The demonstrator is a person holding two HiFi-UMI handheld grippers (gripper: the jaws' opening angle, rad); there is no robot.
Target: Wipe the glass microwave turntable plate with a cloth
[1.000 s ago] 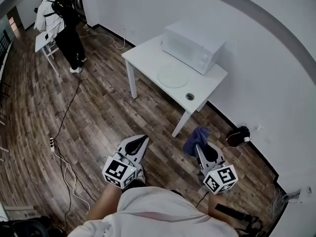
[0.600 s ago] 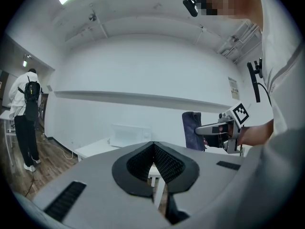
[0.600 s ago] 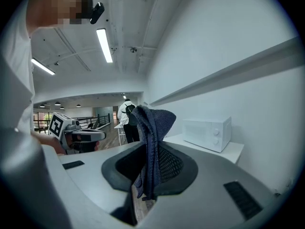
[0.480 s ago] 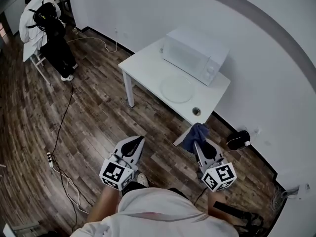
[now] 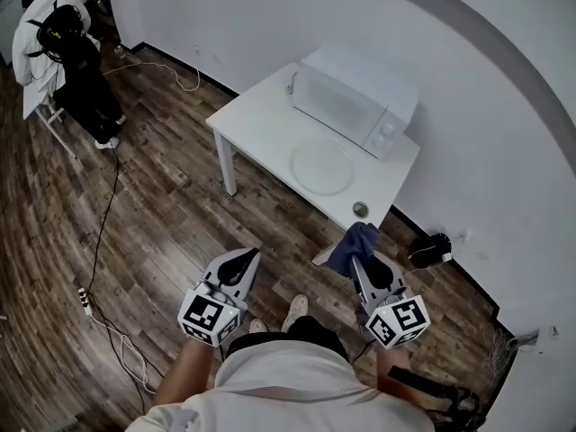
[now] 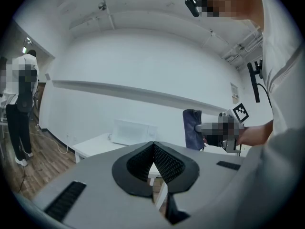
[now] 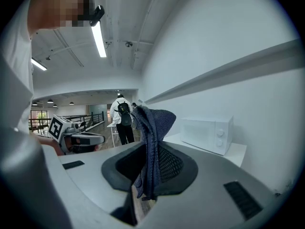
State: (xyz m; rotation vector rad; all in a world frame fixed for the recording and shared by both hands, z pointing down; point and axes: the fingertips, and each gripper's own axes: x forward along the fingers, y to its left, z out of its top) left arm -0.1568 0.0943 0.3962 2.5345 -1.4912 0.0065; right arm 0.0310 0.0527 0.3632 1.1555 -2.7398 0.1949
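Observation:
The round glass turntable plate [image 5: 321,165] lies flat on the white table [image 5: 261,120], in front of the white microwave [image 5: 354,98]. My right gripper [image 5: 359,257] is shut on a dark blue cloth [image 5: 353,246], which stands up from its jaws [image 7: 153,128]. It hovers over the floor, just short of the table's near corner. My left gripper [image 5: 247,259] is shut with nothing in it, held over the wood floor to the left of the right one. In the left gripper view the jaws meet in front of the table [image 6: 95,144] and microwave [image 6: 133,130].
A small round metal piece [image 5: 360,210] sits near the table's front corner. Black gear [image 5: 430,250] lies on the floor by the wall, right of the table. A cable and power strip [image 5: 85,300] trail across the wood floor. A person [image 5: 67,48] stands far left by another table.
The view has moved closer to the table, and both grippers have come forward with it. The cloth stays held in the right gripper.

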